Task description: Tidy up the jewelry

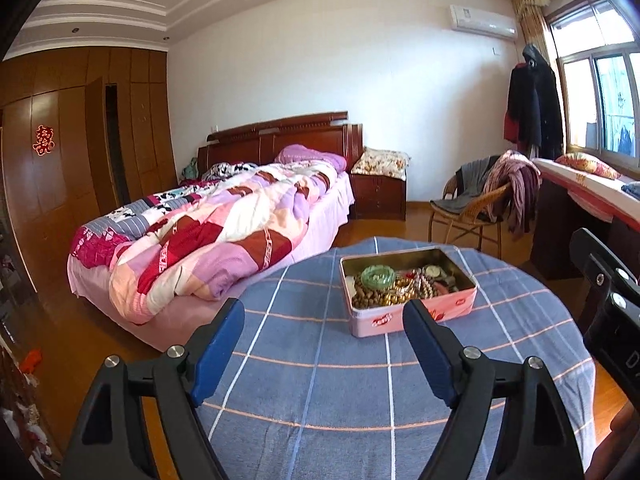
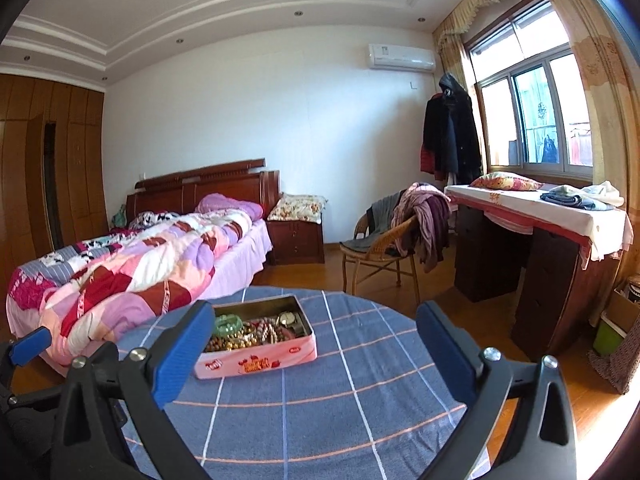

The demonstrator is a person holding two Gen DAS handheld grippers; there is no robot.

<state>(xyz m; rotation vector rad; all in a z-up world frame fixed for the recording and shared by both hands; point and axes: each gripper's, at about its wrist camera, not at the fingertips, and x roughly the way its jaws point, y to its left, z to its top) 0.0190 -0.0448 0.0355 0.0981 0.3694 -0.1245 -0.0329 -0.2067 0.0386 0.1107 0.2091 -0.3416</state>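
Pink tin (image 1: 412,312), label unreadable; left hand-held gripper (image 1: 324,340) and right hand-held gripper (image 2: 316,348) released.

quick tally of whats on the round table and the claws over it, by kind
pink tin of jewelry: 1
green bangle in the tin: 1
blue checked tablecloth: 1
open claw: 2, left claw and right claw
Beads in the tin are too tangled to count, so they are left out.
Total: 5
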